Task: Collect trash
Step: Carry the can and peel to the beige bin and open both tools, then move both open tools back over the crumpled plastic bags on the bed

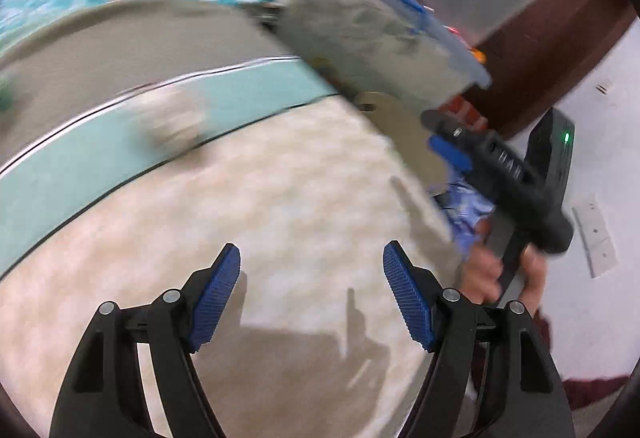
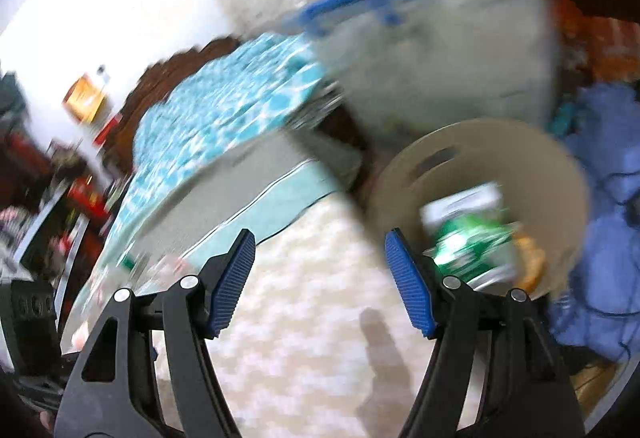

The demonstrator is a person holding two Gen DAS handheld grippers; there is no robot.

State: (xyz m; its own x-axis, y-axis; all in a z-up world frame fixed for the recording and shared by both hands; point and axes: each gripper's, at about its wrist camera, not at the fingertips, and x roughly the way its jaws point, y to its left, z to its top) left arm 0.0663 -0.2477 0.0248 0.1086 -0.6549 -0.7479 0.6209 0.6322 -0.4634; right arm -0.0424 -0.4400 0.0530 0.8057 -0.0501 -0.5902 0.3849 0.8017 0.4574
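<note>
With both the left gripper (image 1: 312, 298) and the right gripper (image 2: 320, 284) spread and empty, and green-and-white trash (image 2: 474, 242) already lying in the tan bin (image 2: 404, 173), we should slow down and look for remaining litter on the carpet (image 1: 280, 189).

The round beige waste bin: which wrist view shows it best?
The right wrist view. There the round beige waste bin faces the camera open-mouthed, with a green-and-white package inside. The left wrist view shows only a blurred edge-on sliver of its wall, half hidden behind the right tool.
</note>
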